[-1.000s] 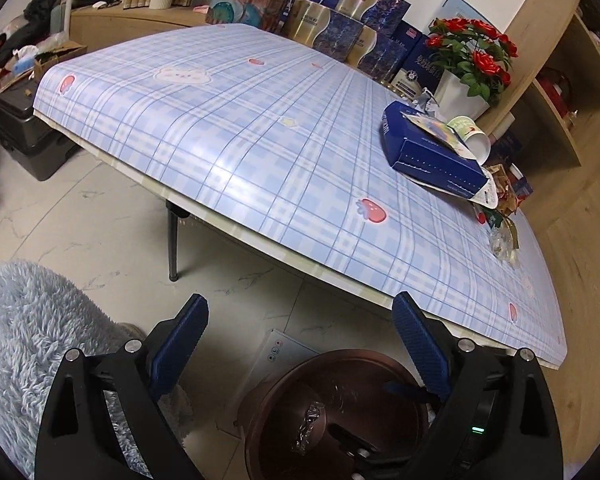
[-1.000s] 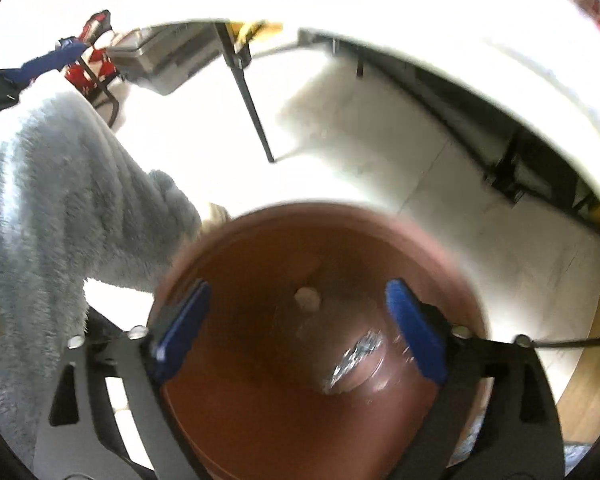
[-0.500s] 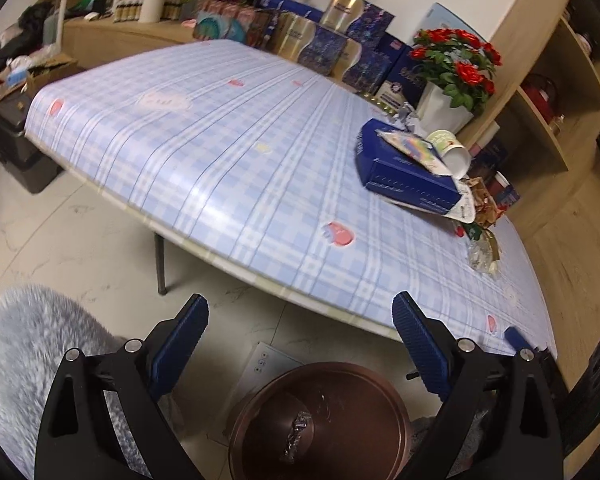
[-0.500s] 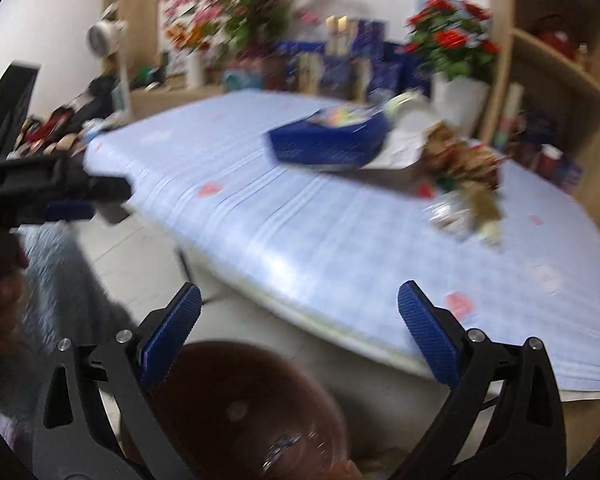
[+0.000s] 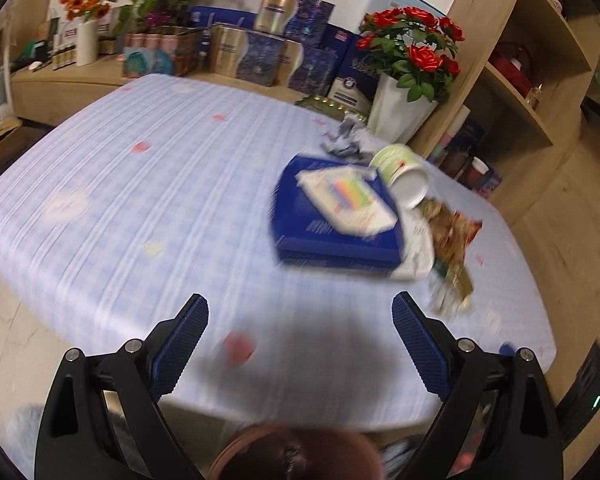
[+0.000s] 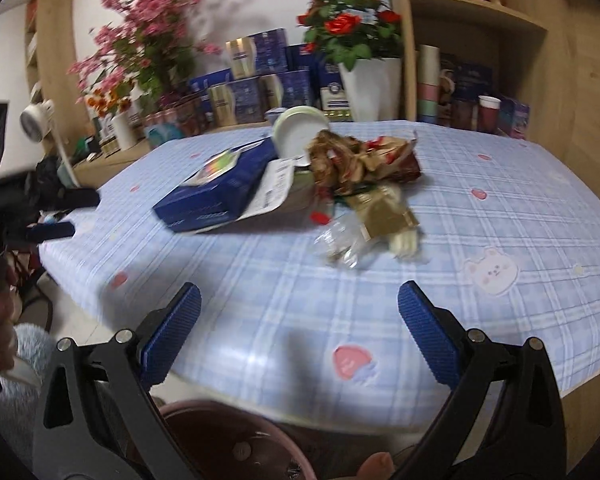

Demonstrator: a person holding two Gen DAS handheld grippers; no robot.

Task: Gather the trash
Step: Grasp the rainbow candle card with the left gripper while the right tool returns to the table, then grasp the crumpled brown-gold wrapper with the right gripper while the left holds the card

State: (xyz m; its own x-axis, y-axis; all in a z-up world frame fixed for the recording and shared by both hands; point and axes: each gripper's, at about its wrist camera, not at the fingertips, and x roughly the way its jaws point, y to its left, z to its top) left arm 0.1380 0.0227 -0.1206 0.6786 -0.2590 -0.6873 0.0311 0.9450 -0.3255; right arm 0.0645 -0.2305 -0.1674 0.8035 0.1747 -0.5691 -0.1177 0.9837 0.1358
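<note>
Right now both grippers hang at the near edge of the table, jaws spread wide and holding nothing. The left gripper faces the blue box; the right gripper faces the loose wrappers.

All the trash sits in 1 heap across the cloth from them, toward the shelves. The box has a printed card on top, a paper cup tipped on its side behind it, and a white sheet tucked partly under it. Touching that are crumpled brown and red wrappers, a gold packet and a clear plastic scrap. The bin is on the floor, under the table edge, below both grippers.

Trouble, I'd guess, comes from how tangled that heap is. Pinch 1 wrapper and the gold packet or clear scrap may drag along and drop off short of the bin. Lift the box carelessly and the card could slide off, or the cup could roll toward the white vase of roses. The box looks wide for those jaws too, so a grab at its corner may slip. The left view is blurred, so exact aim there is hard to judge.
</note>
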